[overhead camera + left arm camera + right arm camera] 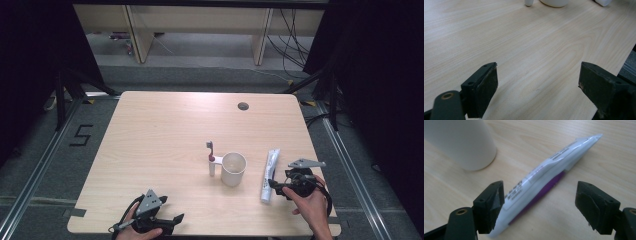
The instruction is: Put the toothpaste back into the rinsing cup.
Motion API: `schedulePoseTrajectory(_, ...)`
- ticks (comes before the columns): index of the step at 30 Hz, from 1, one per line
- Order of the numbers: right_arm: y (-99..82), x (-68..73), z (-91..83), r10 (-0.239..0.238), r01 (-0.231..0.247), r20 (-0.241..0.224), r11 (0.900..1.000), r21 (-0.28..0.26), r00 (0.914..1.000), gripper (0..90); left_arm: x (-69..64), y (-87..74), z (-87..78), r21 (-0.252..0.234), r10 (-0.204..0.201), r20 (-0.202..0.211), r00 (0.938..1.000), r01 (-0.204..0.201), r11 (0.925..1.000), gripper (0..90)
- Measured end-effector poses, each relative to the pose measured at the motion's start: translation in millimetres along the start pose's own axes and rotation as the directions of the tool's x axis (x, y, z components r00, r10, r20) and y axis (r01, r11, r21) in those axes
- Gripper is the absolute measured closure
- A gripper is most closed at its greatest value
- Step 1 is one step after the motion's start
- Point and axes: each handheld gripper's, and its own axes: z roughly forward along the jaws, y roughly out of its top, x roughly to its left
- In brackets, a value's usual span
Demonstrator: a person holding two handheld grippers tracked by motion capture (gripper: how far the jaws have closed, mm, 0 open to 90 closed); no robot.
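The jaws of the right gripper (pixel 539 205) stand wide apart, with the lower part of the toothpaste tube (pixel 544 180) lying between them; the left-hand jaw in the right gripper view sits just beside or against the tube's edge, and contact cannot be confirmed. The jaws of the left gripper (pixel 537 87) also stand wide apart, with bare table (pixel 524 50) between them. In the high view, the left gripper (pixel 175 220) is at the near edge of the table (pixel 165 125), left of centre, held by the person's left hand (pixel 137 231). The right gripper (pixel 274 186) is near the right edge, held by the right hand (pixel 312 205), its jaws at the near end of the toothpaste tube (pixel 269 175). The tube lies flat, its long axis running roughly near to far. A white cup (pixel 233 169) stands upright just left of the tube, apart from it. A toothbrush (pixel 211 158) stands upright in a small white holder just beside the cup's left side. In the right gripper view, the cup (pixel 459 142) occupies the upper left, near the tube.
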Motion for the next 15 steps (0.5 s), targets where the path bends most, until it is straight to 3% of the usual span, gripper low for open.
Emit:
schedulePoseTrajectory(6,12.1,-3.0,16.1,0.007,-0.007,0.016,0.9997,0.025,0.9999,26.7,-0.2,0.2,-1.0,0.004,0.004,-0.002,1.0,-0.004,1.0,15.1)
schedulePoseTrajectory(7,14.3,-1.2,17.9,0.039,-0.04,0.01,0.9983,0.042,0.9992,26.7,-0.4,0.5,-0.7,0.002,0.001,-0.003,1.0,-0.001,1.0,15.1)
schedulePoseTrajectory(12,25.0,-1.3,31.6,0.019,-0.023,0.052,0.9971,0.072,0.9985,26.6,-2.0,0.2,0.6,0.002,0.007,0.004,1.0,-0.007,1.0,15.1)
schedulePoseTrajectory(15,27.5,-3.4,38.1,0.024,-0.027,0.037,0.9951,0.095,0.999,25.8,-1.1,0.3,0.7,-0.001,0.008,0.002,1.0,-0.008,1.0,15.1)
